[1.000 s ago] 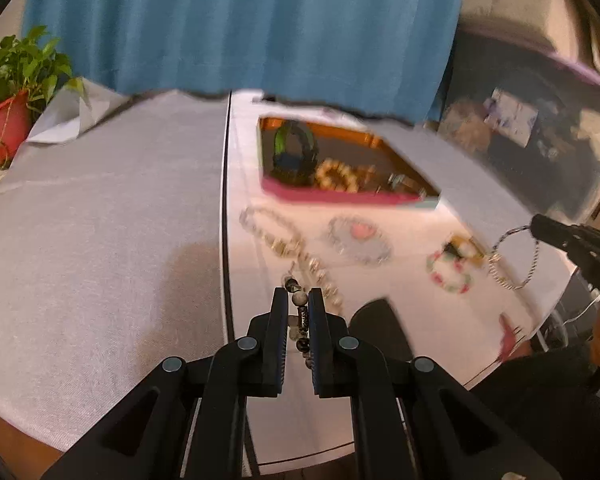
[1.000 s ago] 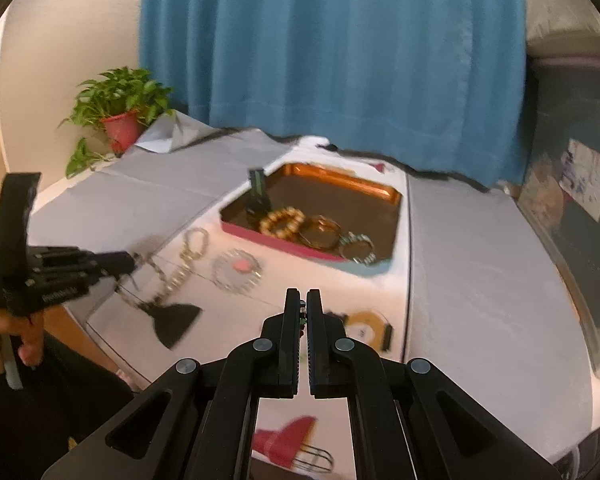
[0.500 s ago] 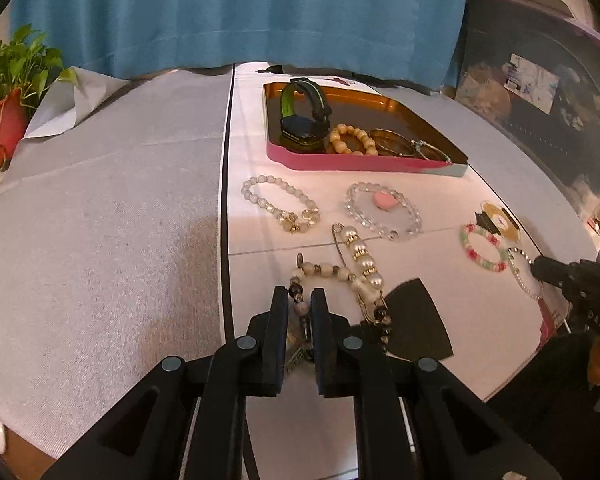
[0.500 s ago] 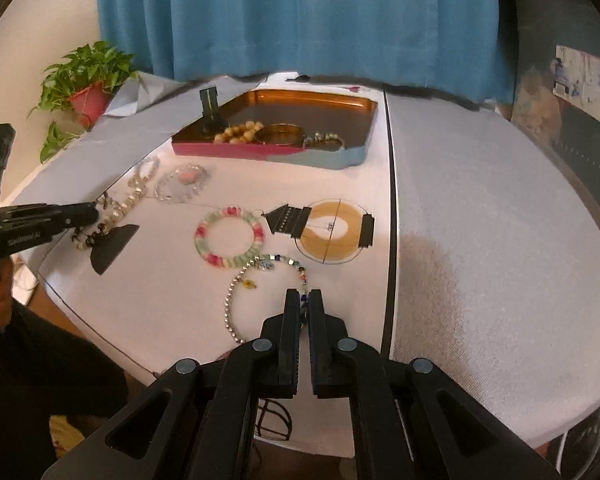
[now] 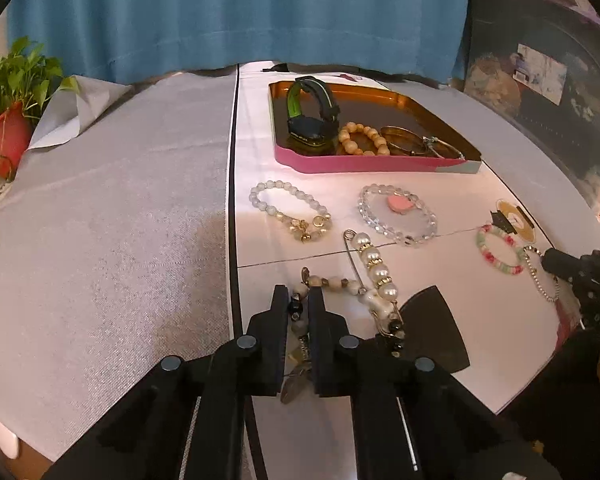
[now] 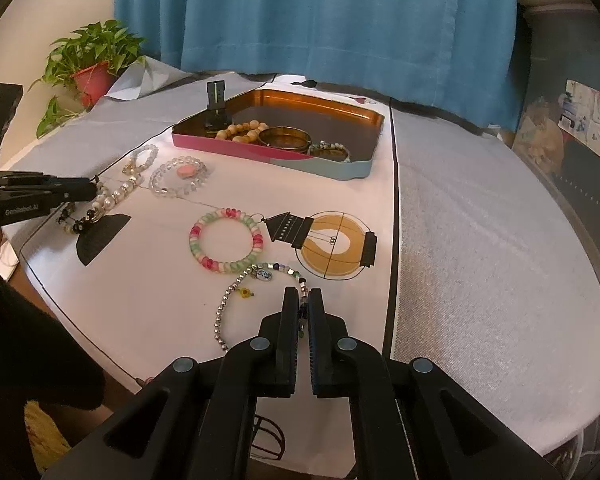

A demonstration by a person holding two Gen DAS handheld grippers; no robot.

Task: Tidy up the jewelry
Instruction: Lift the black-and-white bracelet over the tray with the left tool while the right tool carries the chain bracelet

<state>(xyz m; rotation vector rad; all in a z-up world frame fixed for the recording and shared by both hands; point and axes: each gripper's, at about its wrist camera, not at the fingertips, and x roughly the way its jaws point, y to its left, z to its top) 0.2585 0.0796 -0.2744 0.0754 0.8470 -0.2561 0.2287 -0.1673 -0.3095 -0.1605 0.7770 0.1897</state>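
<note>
The right tongs (image 6: 304,300) pinch the silver charm bracelet (image 6: 256,296) lying on the desk (image 6: 480,248), just beside the pink-and-green bead bracelet (image 6: 226,240), while the left tongs (image 6: 88,190) clamp a pearl strand (image 6: 108,200) far left.

Looked like a lived-in home room: blue curtain (image 6: 340,20) hanging behind a surface (image 6: 480,240) draped in grey cloth, potted green plant (image 6: 92,60) in a red pot at its far corner, bracelets spread over a white printed mat (image 6: 148,292), more jewelry gathered in a pink-edged metal tray (image 6: 284,156), cluttered dark storage off to the right
</note>
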